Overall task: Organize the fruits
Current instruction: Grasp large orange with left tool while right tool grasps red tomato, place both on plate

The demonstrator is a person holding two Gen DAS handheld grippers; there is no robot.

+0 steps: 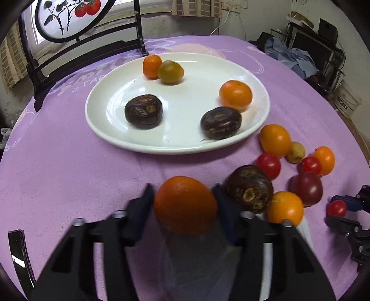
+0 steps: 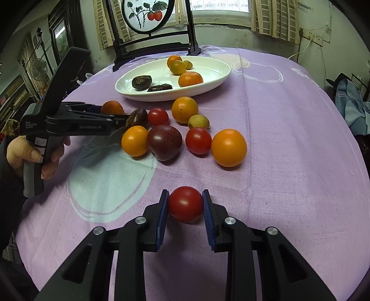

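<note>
My left gripper [image 1: 183, 193] is shut on an orange [image 1: 185, 205], both blue pads against its sides just above the purple cloth. From the right wrist view that gripper [image 2: 116, 117] reaches in from the left, the orange [image 2: 112, 107] at its tip. My right gripper [image 2: 185, 196] is shut on a red tomato [image 2: 185, 205] near the table's front. The white plate [image 1: 111, 129] holds two dark brown fruits, two oranges and a greenish fruit. Several loose fruits lie between the plate and the grippers, a dark brown one [image 1: 248, 188] right beside the left gripper's right finger.
A person's hand [image 2: 23, 152] holds the left gripper's handle. A black framed ornamental screen [image 1: 69, 20] stands behind the plate. A phone [image 1: 18, 254] lies at the near left edge. Clothes and shelves crowd the room at the right beyond the table.
</note>
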